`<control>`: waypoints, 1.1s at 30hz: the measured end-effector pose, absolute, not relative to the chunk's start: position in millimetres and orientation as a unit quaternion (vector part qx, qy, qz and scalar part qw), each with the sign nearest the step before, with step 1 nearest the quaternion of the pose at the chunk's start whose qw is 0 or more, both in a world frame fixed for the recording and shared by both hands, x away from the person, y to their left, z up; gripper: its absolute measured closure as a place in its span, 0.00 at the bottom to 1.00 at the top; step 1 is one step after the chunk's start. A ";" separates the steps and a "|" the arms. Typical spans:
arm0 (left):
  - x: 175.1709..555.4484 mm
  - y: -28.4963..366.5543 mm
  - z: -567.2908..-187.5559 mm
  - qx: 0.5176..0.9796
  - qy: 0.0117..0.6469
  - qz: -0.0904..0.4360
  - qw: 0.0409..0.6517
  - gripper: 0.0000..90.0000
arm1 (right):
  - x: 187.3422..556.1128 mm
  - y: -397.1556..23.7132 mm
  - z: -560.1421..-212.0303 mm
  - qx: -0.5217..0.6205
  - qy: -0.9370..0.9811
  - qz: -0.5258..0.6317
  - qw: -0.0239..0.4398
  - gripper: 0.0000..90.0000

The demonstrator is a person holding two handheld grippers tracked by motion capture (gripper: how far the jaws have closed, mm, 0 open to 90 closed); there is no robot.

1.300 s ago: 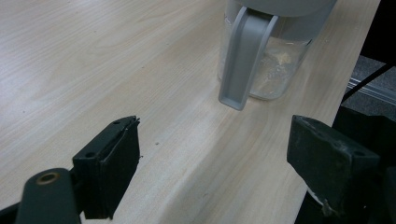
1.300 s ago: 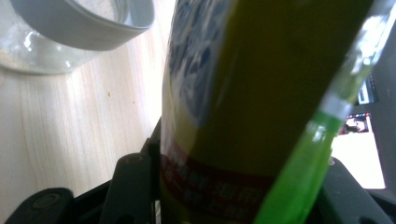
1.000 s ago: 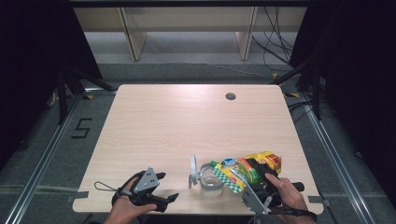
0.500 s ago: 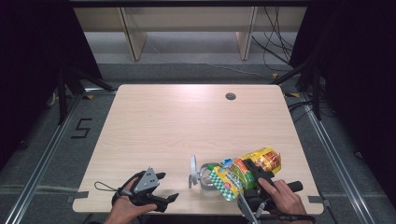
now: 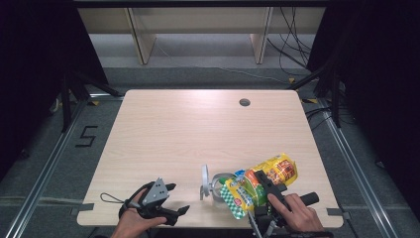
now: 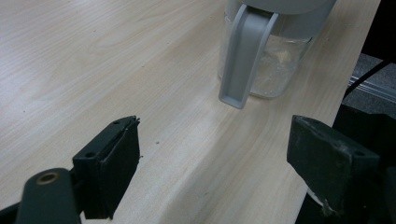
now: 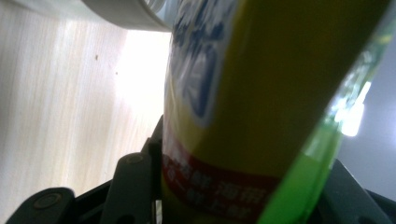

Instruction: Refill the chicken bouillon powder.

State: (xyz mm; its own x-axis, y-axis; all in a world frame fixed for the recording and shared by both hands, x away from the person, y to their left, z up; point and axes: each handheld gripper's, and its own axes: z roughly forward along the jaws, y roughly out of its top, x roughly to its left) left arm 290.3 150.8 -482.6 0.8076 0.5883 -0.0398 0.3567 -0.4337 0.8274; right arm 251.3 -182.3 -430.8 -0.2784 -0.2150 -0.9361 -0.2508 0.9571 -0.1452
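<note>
The right gripper (image 5: 261, 191) clamps the snack bag (image 5: 257, 184); left gripper (image 6: 219, 158) (jaws apart) faces the jar (image 6: 271, 51).

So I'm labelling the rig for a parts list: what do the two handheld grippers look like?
Both are black. The left gripper carries a grey three-cornered plate on top, and a thin dark cable loops from it over the table. In its own view its jaws are flat, blocky black pads on hinged black arms. The right gripper has a black bar handle. No sleeves show.
</note>
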 end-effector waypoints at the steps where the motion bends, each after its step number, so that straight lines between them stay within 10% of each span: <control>1: 290.6 151.1 -482.6 0.839 0.281 0.130 0.448 0.19 | 250.8 -181.5 -430.6 -0.151 0.798 0.007 0.583 0.62; 33: 290.9 151.3 -483.2 0.841 0.279 0.127 0.446 0.19 | 251.7 -174.4 -437.8 -0.209 0.766 -0.032 0.607 0.62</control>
State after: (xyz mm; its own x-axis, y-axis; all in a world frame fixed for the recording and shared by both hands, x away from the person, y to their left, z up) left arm 290.9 151.3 -483.2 0.8120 0.5826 -0.0359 0.3565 -0.4463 0.8208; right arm 251.7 -174.4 -437.8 -0.1767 -0.3593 -0.9163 -0.2820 0.9104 -0.3026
